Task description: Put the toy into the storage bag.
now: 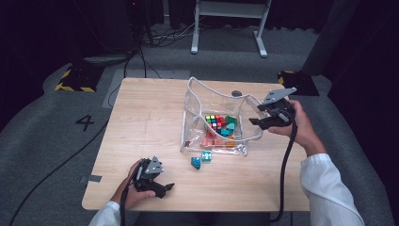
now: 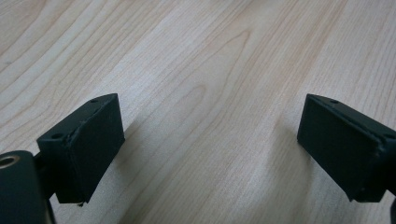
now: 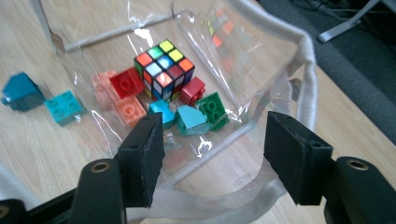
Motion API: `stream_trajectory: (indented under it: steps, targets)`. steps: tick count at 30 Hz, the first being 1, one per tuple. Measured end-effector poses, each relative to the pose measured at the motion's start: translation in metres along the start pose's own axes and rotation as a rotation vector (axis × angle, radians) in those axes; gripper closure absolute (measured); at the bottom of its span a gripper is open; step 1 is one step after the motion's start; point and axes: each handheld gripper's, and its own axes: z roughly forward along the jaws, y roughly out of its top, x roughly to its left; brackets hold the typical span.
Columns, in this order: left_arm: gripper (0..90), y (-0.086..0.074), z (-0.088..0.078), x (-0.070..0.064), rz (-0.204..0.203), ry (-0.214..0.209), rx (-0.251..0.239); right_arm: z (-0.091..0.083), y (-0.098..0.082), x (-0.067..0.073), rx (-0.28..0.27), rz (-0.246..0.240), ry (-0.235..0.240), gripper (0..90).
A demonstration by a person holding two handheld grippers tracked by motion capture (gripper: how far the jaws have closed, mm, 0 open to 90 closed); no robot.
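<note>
Right gripper is standing with its jaws apart, nothing between the pads; in the right gripper view they are framing the near white-piped rim of the clear plastic pouch at the lower middle of the frame, without pressing it. In the high view the same gripper is sitting at right of centre, just beside the pouch's right wall. Inside the pouch, centre of the right gripper view, a Rubik's cube is resting among red, salmon, teal and green building bricks, the green brick lying nearest the jaws. Two teal bricks are lying loose on the wooden table, just below the pouch in the high view and at far left in the right gripper view. Left gripper is idling at lower left of the high view, jaws wide over bare wood. Judgement: the work in hand is packing bricks into the pouch, and those two are left. To do it well, the left gripper, being nearer, should be taking each brick square across its flat sides, while the right is pinching the rim to keep the mouth from slumping shut.
</note>
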Motion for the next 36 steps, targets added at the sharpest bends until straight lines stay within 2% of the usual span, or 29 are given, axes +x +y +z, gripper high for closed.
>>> stream_trajectory:
  steps: [3,6,7,10,12,17,21,24,29,36]
  targets:
    - [7.4,0.000,0.000,0.000,0.000,0.000,0.000,-0.011,-0.002,0.007,-0.050,-0.002,-0.005,32.5]
    - [7.4,0.000,0.000,0.000,0.000,0.000,0.000,-0.021,-0.007,0.014,-0.096,0.031,-0.014,29.8]
    - [7.4,0.000,0.000,0.000,0.000,0.001,0.001,-0.025,-0.010,0.016,-0.118,0.059,-0.024,29.0]
    - [7.4,0.000,0.000,0.000,-0.001,0.001,0.001,-0.034,-0.020,0.020,-0.142,0.075,-0.066,28.1]
    - [7.4,0.000,0.000,0.000,-0.002,0.002,0.000,-0.040,-0.029,0.022,-0.164,0.089,-0.074,28.1]
    - [7.4,0.000,0.000,0.000,-0.001,0.002,0.001,-0.055,-0.052,0.030,-0.222,0.141,-0.061,28.2]
    - [7.4,0.000,0.000,0.000,-0.001,0.002,0.001,-0.062,-0.069,0.039,-0.254,0.149,-0.047,29.0]
    - [7.4,0.000,0.000,0.000,-0.002,0.001,0.000,-0.063,-0.081,0.049,-0.254,0.141,-0.053,29.1]
    - [7.3,0.000,0.000,0.000,-0.001,0.002,0.000,-0.055,-0.099,0.062,-0.245,0.133,-0.033,29.9]
    - [7.3,0.000,0.000,0.000,-0.002,0.003,0.000,-0.027,-0.114,0.087,-0.216,0.100,0.018,30.6]
